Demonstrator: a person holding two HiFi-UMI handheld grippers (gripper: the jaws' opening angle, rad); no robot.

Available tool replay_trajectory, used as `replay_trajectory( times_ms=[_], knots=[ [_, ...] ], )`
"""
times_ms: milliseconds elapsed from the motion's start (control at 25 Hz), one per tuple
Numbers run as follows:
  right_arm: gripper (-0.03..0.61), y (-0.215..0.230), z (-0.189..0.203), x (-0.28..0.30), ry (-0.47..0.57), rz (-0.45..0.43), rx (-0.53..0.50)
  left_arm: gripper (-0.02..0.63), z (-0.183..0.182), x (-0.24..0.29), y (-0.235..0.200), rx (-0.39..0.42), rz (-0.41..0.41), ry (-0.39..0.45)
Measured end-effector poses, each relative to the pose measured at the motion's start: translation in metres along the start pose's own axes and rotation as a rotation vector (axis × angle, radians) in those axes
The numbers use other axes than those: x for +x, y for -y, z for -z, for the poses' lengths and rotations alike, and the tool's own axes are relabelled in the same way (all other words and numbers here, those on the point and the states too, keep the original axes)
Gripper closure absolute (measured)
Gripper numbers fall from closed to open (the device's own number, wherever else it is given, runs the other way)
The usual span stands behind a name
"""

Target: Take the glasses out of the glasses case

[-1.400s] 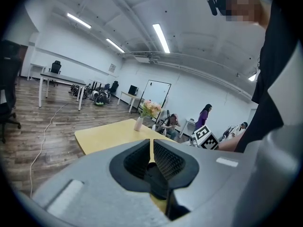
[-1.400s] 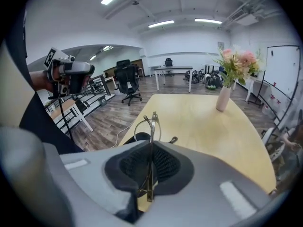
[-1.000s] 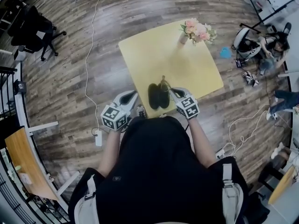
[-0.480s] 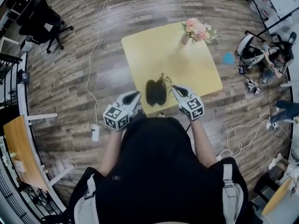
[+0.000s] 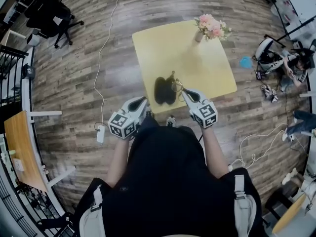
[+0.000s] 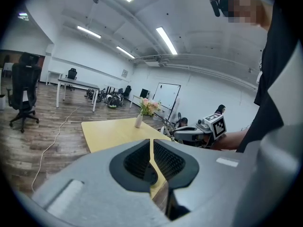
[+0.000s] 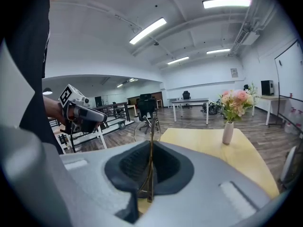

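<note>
Right gripper view: right gripper [image 7: 150,151] pinches glasses [image 7: 151,123].

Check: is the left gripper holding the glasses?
No, the left gripper is shut empty; the glasses are clamped in the right gripper.

An open, dark glasses case [image 5: 164,90] lies on the yellow desk [image 5: 197,68]. The right tongs [image 5: 183,92] touch the glasses [image 5: 176,86] beside it. The left tongs [image 5: 142,102] are off the desk's near edge.

Glasses case [image 5: 164,90]: dark, open, lying flat near the yellow table's [image 5: 197,58] front edge. Glasses [image 7: 151,160]: thin gold wire frame, pinched in right gripper [image 5: 183,92].
</note>
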State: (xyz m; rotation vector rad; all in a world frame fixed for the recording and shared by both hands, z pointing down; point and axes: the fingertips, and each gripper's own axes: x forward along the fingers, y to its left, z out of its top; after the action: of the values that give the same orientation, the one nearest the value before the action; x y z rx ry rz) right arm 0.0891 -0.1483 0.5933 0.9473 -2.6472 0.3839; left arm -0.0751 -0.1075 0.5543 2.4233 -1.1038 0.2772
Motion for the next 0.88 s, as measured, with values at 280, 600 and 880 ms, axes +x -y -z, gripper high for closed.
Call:
replay_trajectory(
  times_ms=[280, 600, 880],
  knots=[
    [0.56, -0.013, 0.006, -0.009, 0.033, -0.012, 0.018, 0.581, 0.017, -0.014, 0.009, -0.004, -0.023, -0.012],
    [0.56, -0.025, 0.009, -0.015, 0.058, -0.017, 0.037, 0.581, 0.023, -0.023, 0.017, 0.003, -0.028, -0.033],
    [0.56, -0.036, -0.011, -0.023, 0.1, -0.022, 0.008, 0.581, 0.028, -0.024, 0.02, 0.005, -0.013, -0.05]
  ],
)
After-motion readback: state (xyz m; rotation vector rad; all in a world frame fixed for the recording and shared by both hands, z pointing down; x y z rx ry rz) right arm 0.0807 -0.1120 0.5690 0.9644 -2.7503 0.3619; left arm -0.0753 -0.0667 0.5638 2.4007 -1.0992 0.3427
